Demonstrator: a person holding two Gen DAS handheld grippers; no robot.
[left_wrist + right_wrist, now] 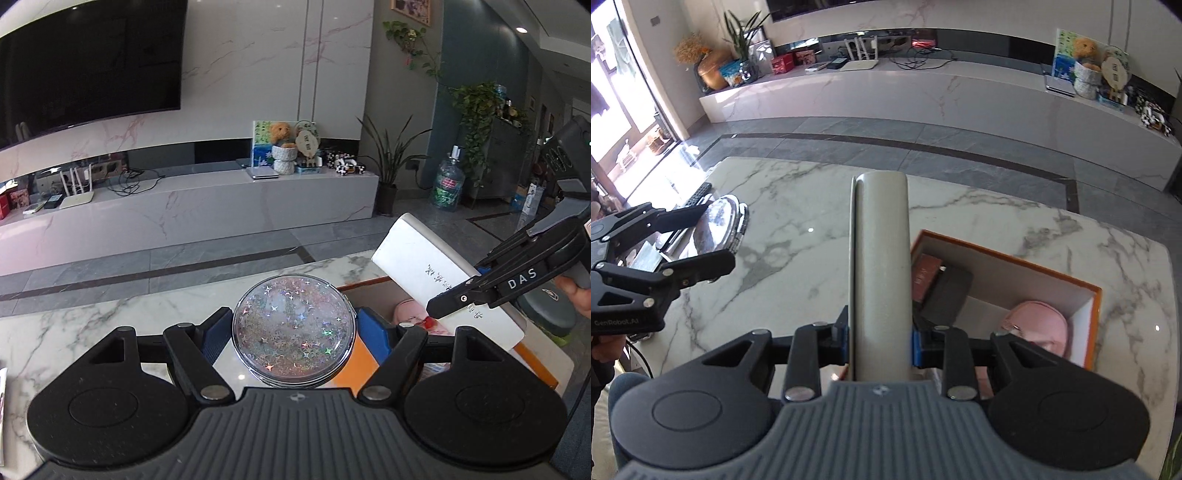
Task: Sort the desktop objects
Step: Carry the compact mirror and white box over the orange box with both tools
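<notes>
Glitter compact [294,331] clamped between left hand-held gripper [294,334] pads.

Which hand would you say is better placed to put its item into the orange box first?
Probably the right. The right gripper holds the white power bank at the orange box, beside the open interior. The left gripper, holding the glitter disc, sits off to the box's side over the table.

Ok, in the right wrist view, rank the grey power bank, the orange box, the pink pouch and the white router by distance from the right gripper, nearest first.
1. Grey power bank: clamped in the right gripper, centre.
2. Orange box: on the table just beyond the fingers, right.
3. Pink pouch: inside that box, too close to separate from it.
4. White router: far off on the TV ledge.
</notes>
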